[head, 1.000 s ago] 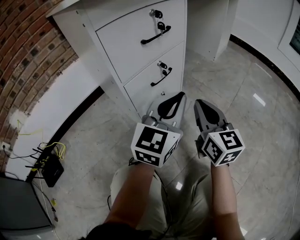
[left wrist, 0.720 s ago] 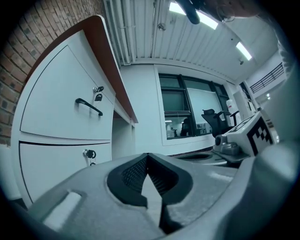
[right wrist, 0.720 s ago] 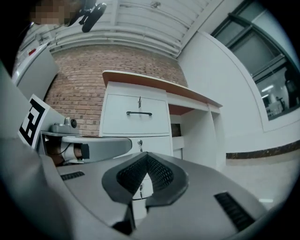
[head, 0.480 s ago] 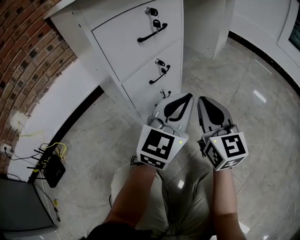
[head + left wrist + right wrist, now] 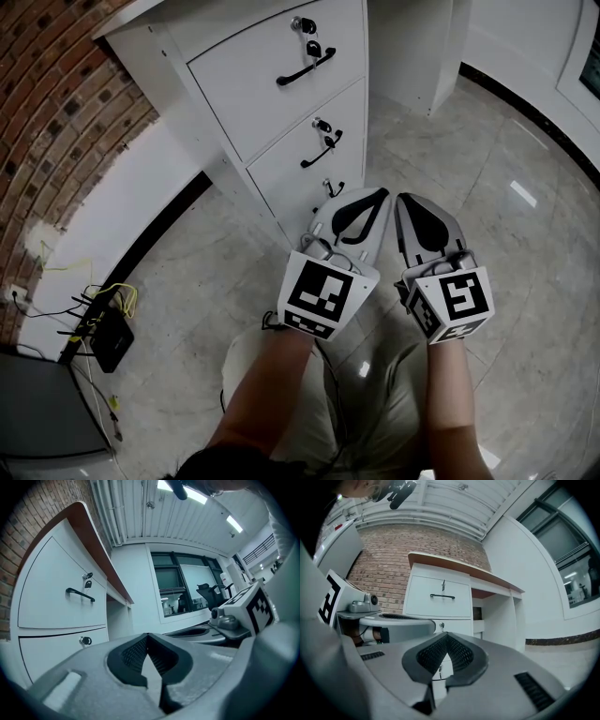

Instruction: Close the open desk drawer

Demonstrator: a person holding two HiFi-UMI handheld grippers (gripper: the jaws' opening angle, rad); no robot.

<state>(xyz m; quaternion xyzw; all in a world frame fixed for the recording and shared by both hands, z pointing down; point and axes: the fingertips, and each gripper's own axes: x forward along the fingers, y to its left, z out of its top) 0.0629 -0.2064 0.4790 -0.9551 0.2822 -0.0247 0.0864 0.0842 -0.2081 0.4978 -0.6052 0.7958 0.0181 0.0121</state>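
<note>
With left tool (image 5: 378, 195) and right tool (image 5: 406, 199) both clenched empty, we should push the white bottom drawer (image 5: 316, 198) squarely and slowly

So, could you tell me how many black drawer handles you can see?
2: the top drawer's handle and the middle drawer's handle. The left gripper may hide a third.

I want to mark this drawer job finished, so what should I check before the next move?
1. Top drawer flush with the cabinet: ok.
2. Middle drawer flush: ok.
3. Bottom drawer fully shut: cannot tell, the grippers hide most of it.
4. Left gripper jaws together, holding nothing: ok.
5. Right gripper jaws together, holding nothing: ok.
</note>
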